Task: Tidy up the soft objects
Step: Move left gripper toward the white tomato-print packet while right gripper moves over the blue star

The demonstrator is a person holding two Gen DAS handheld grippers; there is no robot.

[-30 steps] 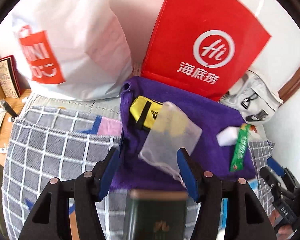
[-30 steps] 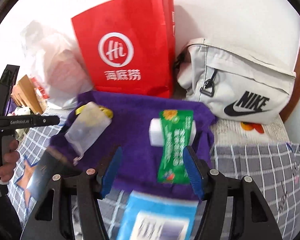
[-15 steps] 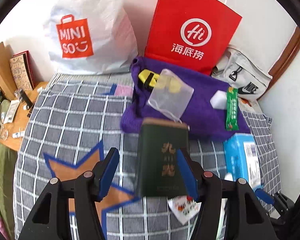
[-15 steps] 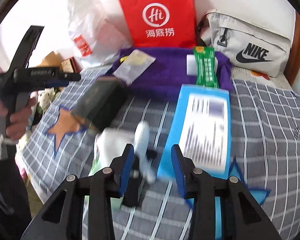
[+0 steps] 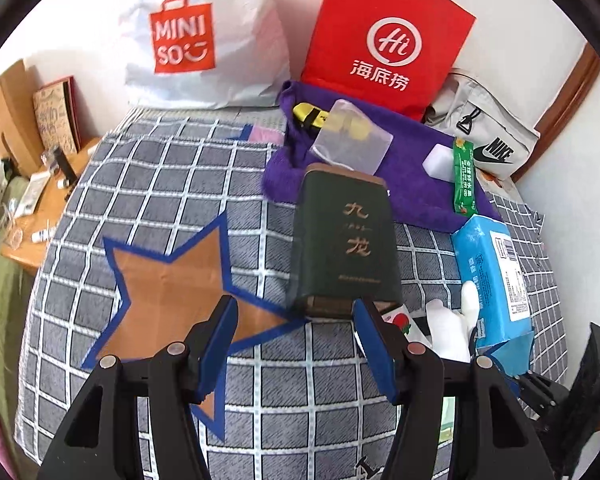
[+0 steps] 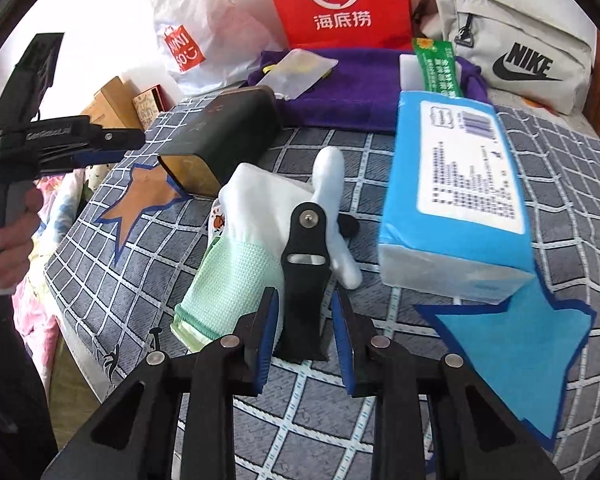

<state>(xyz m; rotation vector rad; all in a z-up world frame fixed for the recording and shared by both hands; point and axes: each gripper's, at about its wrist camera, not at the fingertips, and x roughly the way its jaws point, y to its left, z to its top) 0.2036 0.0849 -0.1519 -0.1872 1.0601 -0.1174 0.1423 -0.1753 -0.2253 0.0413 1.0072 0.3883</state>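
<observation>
My right gripper (image 6: 304,330) is low over a white and mint-green glove (image 6: 256,248) on the checked bedspread. A black strap piece (image 6: 304,280) with a rivet lies on the glove, between the closing jaws; a thin gap still shows at the right pad. My left gripper (image 5: 296,322) is open with nothing between its fingers, just short of a dark green box (image 5: 344,240) beside the orange star patch (image 5: 172,280). A blue tissue pack (image 6: 460,184) lies right of the glove. The purple towel (image 5: 412,184) at the back carries a clear pouch (image 5: 352,140), a green sachet (image 5: 464,176) and a white block (image 5: 438,162).
A red paper bag (image 5: 388,40), a white Miniso bag (image 5: 196,36) and a grey Nike pouch (image 6: 512,52) stand along the wall. A wooden side table (image 5: 40,208) with small items is at the bed's left edge. A blue arrow patch (image 6: 516,344) lies near right.
Both grippers pulled back from the purple towel toward the near side of the bed. The right one dropped to the glove and narrowed its jaws around the black strap piece.
</observation>
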